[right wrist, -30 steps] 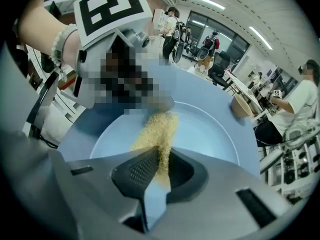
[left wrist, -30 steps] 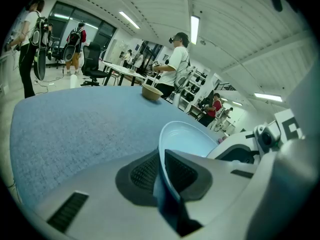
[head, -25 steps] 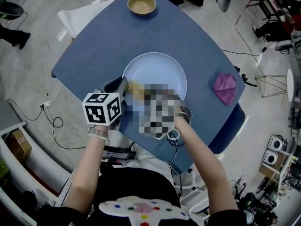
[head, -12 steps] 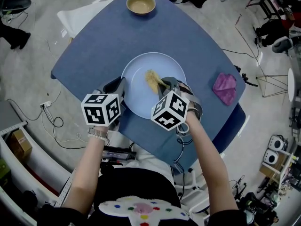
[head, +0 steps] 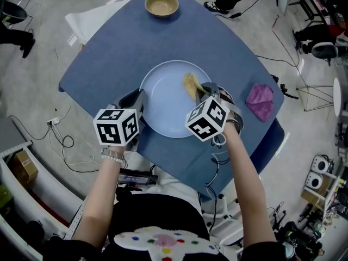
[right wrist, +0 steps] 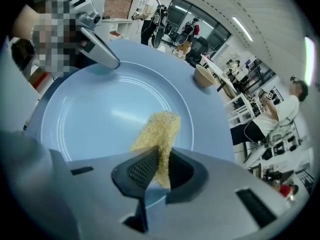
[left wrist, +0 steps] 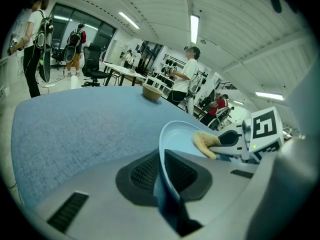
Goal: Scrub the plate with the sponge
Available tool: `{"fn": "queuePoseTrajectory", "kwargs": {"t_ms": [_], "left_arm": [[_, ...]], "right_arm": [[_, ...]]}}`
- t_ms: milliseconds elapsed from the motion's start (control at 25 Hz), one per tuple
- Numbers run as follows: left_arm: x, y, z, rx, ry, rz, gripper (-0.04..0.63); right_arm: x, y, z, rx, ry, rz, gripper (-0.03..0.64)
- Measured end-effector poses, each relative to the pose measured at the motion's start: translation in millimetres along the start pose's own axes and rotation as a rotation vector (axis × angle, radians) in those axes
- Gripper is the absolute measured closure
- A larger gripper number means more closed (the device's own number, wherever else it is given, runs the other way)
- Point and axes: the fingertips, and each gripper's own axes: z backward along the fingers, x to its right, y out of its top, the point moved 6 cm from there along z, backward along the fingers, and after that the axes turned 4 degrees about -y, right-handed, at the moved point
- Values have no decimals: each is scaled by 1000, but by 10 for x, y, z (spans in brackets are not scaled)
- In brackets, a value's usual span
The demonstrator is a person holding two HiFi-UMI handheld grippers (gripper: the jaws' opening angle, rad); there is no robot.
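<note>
A pale blue plate (head: 168, 105) lies on the blue table (head: 136, 42). My left gripper (head: 139, 99) is shut on the plate's left rim (left wrist: 162, 156), which runs between its jaws. My right gripper (head: 202, 91) is shut on a yellow sponge (head: 191, 84), and the sponge presses on the plate's right inner side. In the right gripper view the sponge (right wrist: 156, 134) sticks out from between the jaws onto the plate (right wrist: 100, 114). The left gripper view shows the sponge (left wrist: 205, 141) and the right gripper (left wrist: 235, 141) beyond the plate.
A tan bowl (head: 161, 5) stands at the table's far corner. A crumpled purple cloth (head: 260, 100) lies near the right edge. Cables and a power strip (head: 54, 121) lie on the floor at left. People stand in the room beyond the table.
My right gripper has dragged the sponge across the plate from its left-centre to its right side. The left gripper and the plate have stayed put.
</note>
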Motion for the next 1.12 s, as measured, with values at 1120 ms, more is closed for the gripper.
{"fn": "queuePoseTrajectory", "kwargs": {"t_ms": [1120], "left_arm": [[-9, -2, -15, -2, 0, -7, 549]], "right_arm": [[-1020, 308, 441, 55, 151, 70, 574]]}}
